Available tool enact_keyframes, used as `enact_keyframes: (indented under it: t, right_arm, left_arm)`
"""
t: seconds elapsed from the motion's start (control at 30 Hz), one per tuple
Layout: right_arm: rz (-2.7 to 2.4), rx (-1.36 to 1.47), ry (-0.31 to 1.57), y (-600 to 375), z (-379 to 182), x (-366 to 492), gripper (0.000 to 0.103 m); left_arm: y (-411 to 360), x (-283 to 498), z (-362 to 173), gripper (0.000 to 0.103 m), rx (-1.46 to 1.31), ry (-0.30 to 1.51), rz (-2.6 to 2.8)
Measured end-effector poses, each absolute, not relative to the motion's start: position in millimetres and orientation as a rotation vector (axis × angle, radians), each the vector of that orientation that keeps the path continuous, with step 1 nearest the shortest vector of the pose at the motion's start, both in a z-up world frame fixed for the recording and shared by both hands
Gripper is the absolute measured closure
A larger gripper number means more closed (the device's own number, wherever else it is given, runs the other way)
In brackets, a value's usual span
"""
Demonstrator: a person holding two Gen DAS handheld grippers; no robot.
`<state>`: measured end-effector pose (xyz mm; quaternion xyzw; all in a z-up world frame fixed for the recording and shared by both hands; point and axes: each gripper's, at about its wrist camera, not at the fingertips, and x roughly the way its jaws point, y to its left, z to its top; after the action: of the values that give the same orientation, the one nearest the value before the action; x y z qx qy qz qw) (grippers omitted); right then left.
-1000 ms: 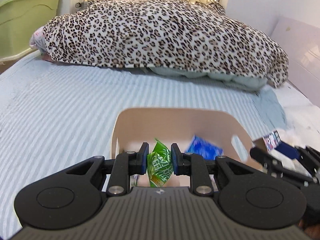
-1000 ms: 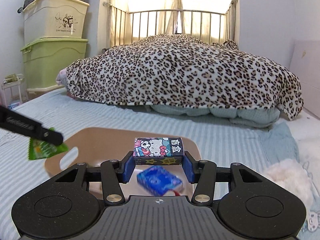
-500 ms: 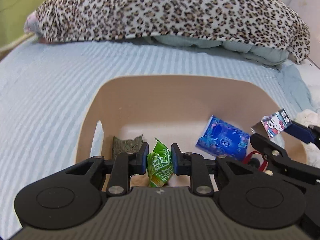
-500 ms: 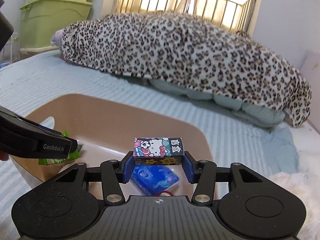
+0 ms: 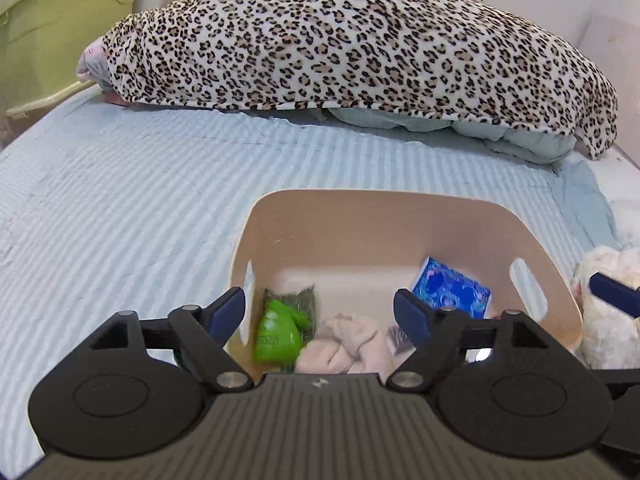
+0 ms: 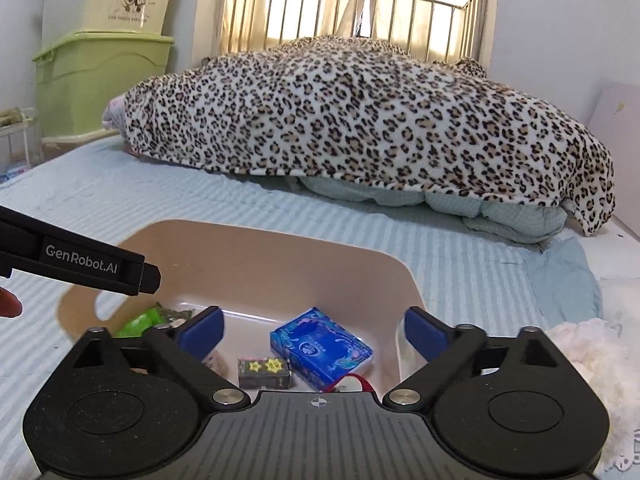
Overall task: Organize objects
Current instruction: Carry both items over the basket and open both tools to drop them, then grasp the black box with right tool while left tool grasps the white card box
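Two hand-held grippers: both hover over the same beige bin, each with its jaws spread wide and nothing between them.
Left hand-held gripper (image 5: 320,312): blue-padded fingers (image 5: 226,312) parted above the near left part of the bin; in the right wrist view one of its black fingers, lettered "GenRobot.AI", reaches in from the left edge over the bin's left rim.
Right hand-held gripper (image 6: 312,330): blue pads (image 6: 424,334) held apart above the near right part of the bin; in the left wrist view only one blue fingertip of it shows at the right edge.
Beige bin (image 5: 360,216): sits on the bed, open-topped, rounded corners, a slot handle cut into each side wall.
Green packet (image 5: 278,334): lies in the bin's left part, blurred, just beside a dark green patterned packet (image 5: 306,300) behind it; also seen at (image 6: 140,322).
Blue tissue pack (image 6: 320,346): leans in the right part of the bin, near the right wall; seen too at (image 5: 450,292).
Small dark box (image 6: 264,372): printed with yellow stars, lies on the bin floor just left of the blue tissue pack.
Pale pink cloth (image 5: 344,344): bunched in the bin's near middle, between the green packet and the blue tissue pack.
Red item (image 6: 348,380): a thin loop at the bin's near edge, mostly hidden by the gripper body.
Bed (image 5: 120,208): covered in a light blue striped sheet.
Leopard blanket (image 6: 360,120): heaped across the far end of the bed over a pale quilt.
White fluffy thing (image 6: 592,356): on the bed just right of the bin.
Green storage box (image 6: 100,84): stands past the bed at left, with a cream box stacked on top.
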<state>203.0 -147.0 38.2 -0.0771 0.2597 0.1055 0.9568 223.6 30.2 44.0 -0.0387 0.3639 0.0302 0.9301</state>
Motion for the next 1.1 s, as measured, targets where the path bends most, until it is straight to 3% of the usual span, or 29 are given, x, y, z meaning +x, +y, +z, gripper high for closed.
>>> enact_keyframes:
  t: [0.47,1.1]
  right_arm:
    - [0.289,-0.146,0.635,-161.6,17.7,154.3,0.0]
    - [0.315,-0.177,0.8,-144.3,-63.9,176.1,0.004]
  left_arm:
    - [39.6,164.5,14.3,0.017,-0.054,0.837,0.067]
    - [28.0,188.8,-47.1,0.017,-0.063,0.939,0.001]
